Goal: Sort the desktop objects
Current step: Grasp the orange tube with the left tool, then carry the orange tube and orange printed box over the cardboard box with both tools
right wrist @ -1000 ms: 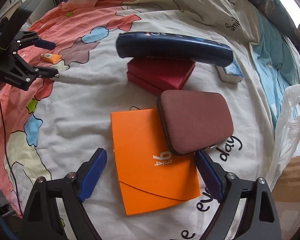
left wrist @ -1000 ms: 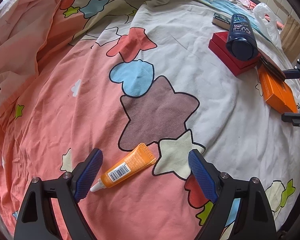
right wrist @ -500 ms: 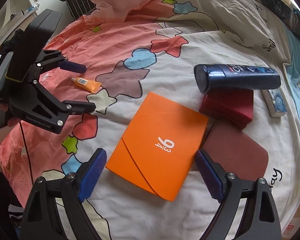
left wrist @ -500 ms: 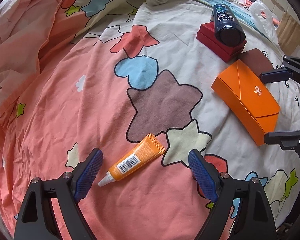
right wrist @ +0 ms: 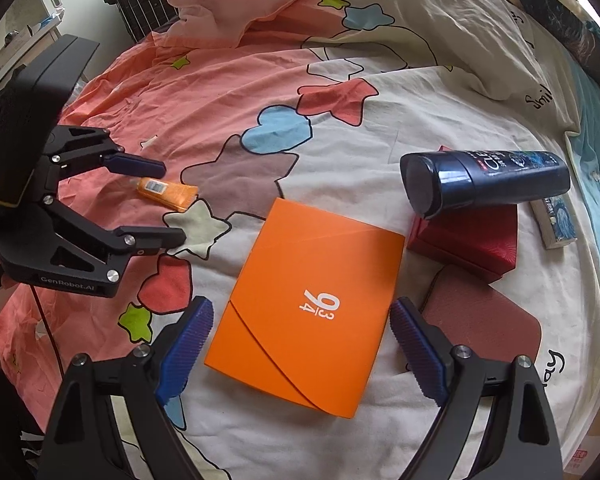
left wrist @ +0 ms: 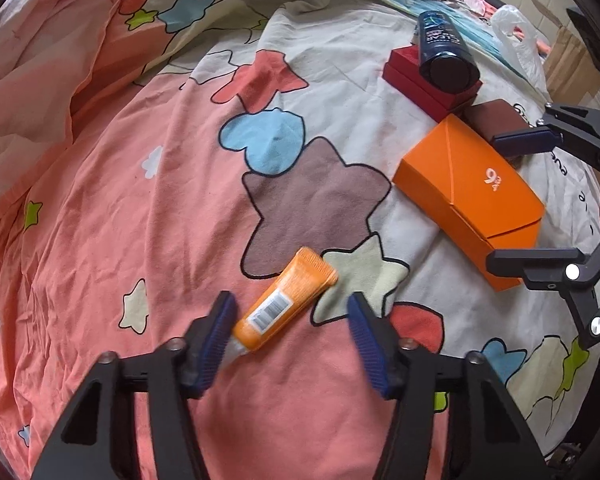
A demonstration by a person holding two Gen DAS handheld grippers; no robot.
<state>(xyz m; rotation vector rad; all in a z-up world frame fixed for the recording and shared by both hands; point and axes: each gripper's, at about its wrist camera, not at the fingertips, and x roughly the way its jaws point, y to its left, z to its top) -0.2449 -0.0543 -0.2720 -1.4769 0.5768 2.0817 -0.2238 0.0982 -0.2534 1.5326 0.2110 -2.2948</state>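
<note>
An orange tube (left wrist: 284,304) with a barcode and a white cap lies on the patterned bedspread (left wrist: 140,200). My left gripper (left wrist: 290,336) points down over it, jaws closing. The left pad touches the cap end and the right pad stands clear of the tube. In the right wrist view the tube (right wrist: 166,191) lies between the left gripper's (right wrist: 170,202) fingers. My right gripper (right wrist: 302,320) is open, its fingers on either side of the near end of a flat orange box (right wrist: 316,280) without touching it. In the left wrist view, the right gripper (left wrist: 496,200) straddles the same box (left wrist: 468,192).
A dark blue bottle (right wrist: 492,184) lies on a red box (right wrist: 472,244), with a brown case (right wrist: 488,328) beside the orange box. A small blue-and-white box (right wrist: 558,220) sits further right. A plastic bag (left wrist: 516,40) and cardboard (left wrist: 572,52) lie past the bed's far right edge.
The left jaws have narrowed around the orange tube. The right gripper has shifted from over the brown case to over the orange box, still wide open.
</note>
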